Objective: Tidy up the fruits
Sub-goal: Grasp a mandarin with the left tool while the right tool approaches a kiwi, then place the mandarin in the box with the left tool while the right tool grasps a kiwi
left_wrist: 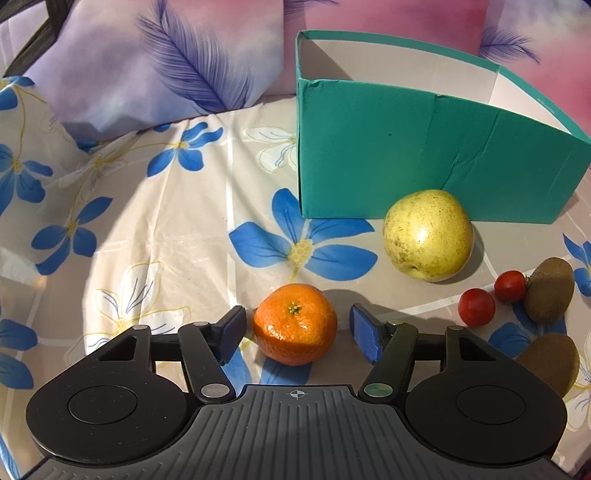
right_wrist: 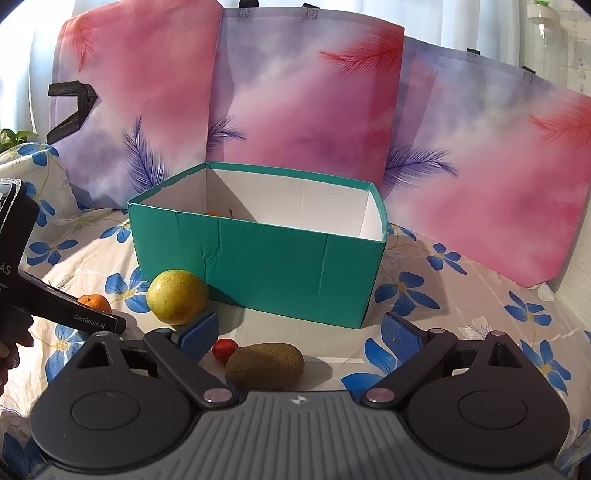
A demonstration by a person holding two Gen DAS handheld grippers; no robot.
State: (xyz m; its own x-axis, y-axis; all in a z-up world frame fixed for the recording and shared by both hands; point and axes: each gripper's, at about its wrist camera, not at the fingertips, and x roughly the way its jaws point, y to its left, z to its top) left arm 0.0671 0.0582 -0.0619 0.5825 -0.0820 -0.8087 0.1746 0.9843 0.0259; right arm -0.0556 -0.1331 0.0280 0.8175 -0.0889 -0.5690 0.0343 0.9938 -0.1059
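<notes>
A mandarin (left_wrist: 295, 323) lies on the flowered cloth between the open fingers of my left gripper (left_wrist: 297, 334); the pads stand a little off its sides. It also shows in the right wrist view (right_wrist: 95, 302). A yellow-green pear (left_wrist: 428, 234) rests against the teal box (left_wrist: 424, 155). Two cherry tomatoes (left_wrist: 476, 307) and two kiwis (left_wrist: 549, 295) lie to the right. My right gripper (right_wrist: 301, 338) is open, with a kiwi (right_wrist: 265, 365) and a cherry tomato (right_wrist: 224, 349) between its fingers. Something orange shows inside the box (right_wrist: 258, 258).
Feather-print bags (right_wrist: 303, 110) stand behind the box. A pillow (left_wrist: 155, 62) lies at the back left. The left gripper's body (right_wrist: 55, 306) enters the right wrist view at the left. A bottle (right_wrist: 546, 33) stands at the far right.
</notes>
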